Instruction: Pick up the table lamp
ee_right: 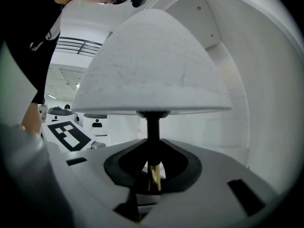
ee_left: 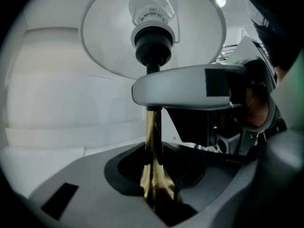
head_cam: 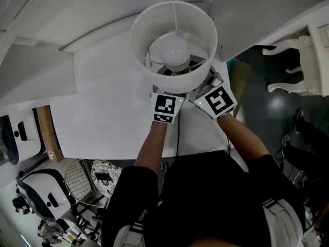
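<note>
- Black top point(head_cam: 216, 199) of the person fills the 6 o'clock edge of the head view, nearest of all, and both forearms reach from it toward 12 o'clock.
- Up at 12 o'clock the white drum-shaded table lamp point(head_cam: 175, 78) stands upright over the white tabletop point(head_cam: 113, 112). Its round frosted bulb point(head_cam: 174, 48) shows down through the open shade.
- The left gripper point(ee_left: 154, 175) is clenched on the lamp's slim brass stem point(ee_left: 153, 132), low down where the brass flares out. Its checker-marked cube point(head_cam: 165, 107) sits at 6 o'clock of the shade, tucked just under the rim.
- The right gripper point(ee_right: 153, 170) grasps the same stem higher up, where the brass meets the black neck under the black bulb socket point(ee_left: 153, 44). Its own marked cube point(head_cam: 220, 101) sits at 5 o'clock of the shade, close beside the other.
- The shade and cubes hide the lamp's foot, so I cannot tell whether it touches the tabletop.
- A thin black cord point(head_cam: 178, 135) runs between the forearms toward 6 o'clock.
- White furniture with curved legs point(head_cam: 311, 60) stands at 3 o'clock on the dark floor point(head_cam: 272, 112). A round wire basket point(head_cam: 82, 179) lies at 8 o'clock.
</note>
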